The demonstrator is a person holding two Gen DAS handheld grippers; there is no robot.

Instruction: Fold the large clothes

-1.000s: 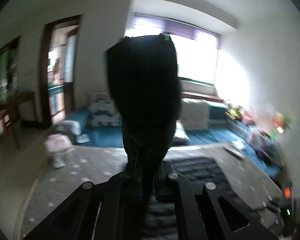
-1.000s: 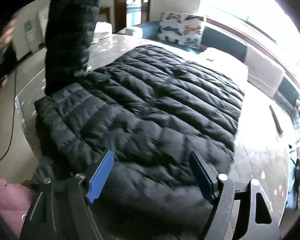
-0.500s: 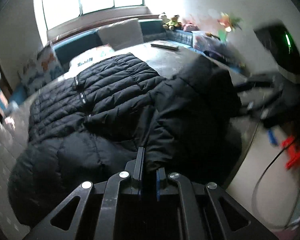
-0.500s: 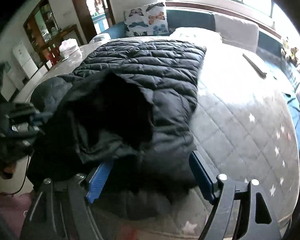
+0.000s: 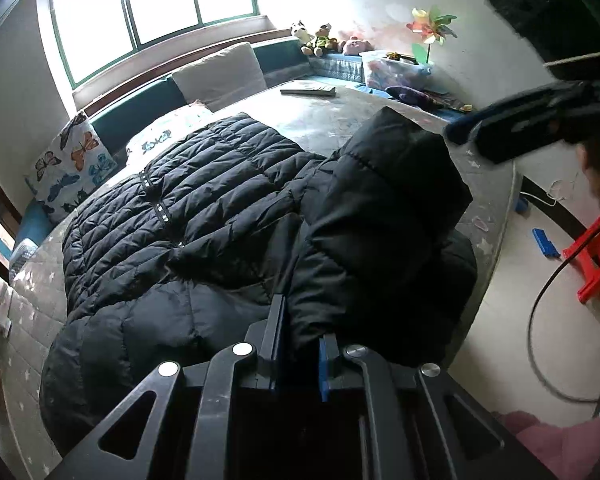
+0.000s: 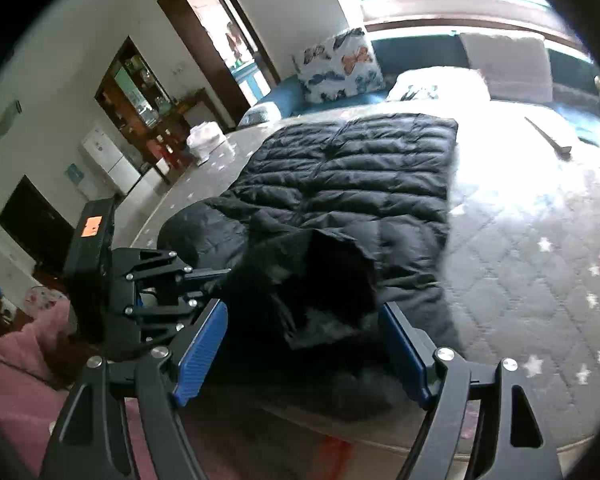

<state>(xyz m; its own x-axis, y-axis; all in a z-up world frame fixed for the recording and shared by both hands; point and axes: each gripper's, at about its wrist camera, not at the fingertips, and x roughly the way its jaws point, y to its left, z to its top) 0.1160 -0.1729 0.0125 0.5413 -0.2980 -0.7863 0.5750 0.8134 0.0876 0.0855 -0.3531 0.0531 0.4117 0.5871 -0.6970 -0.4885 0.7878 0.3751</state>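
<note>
Fingers on the left gripper [image 5: 300,344] sit almost together, with a bit of the black coat [image 5: 204,216] between them, and they have just been opening a little, so the hold looks like it is letting go. Whether the pads press on the cloth right now, I cannot tell. Fingers on the right gripper [image 6: 304,344] stand wide apart with nothing in them, just above the near end of the coat.

It lies on the big bed [image 6: 540,264], spread out toward the pillows [image 6: 340,64]. Its hood [image 5: 396,184] is folded over onto the body at the near end, close to the bed's edge.

I think the step in hand is laying the hood down flat. Next, the left fingers need to open all the way and pull back without dragging the cloth. Then both grippers need a new hold, maybe on a side or a sleeve, to fold it inward
</note>
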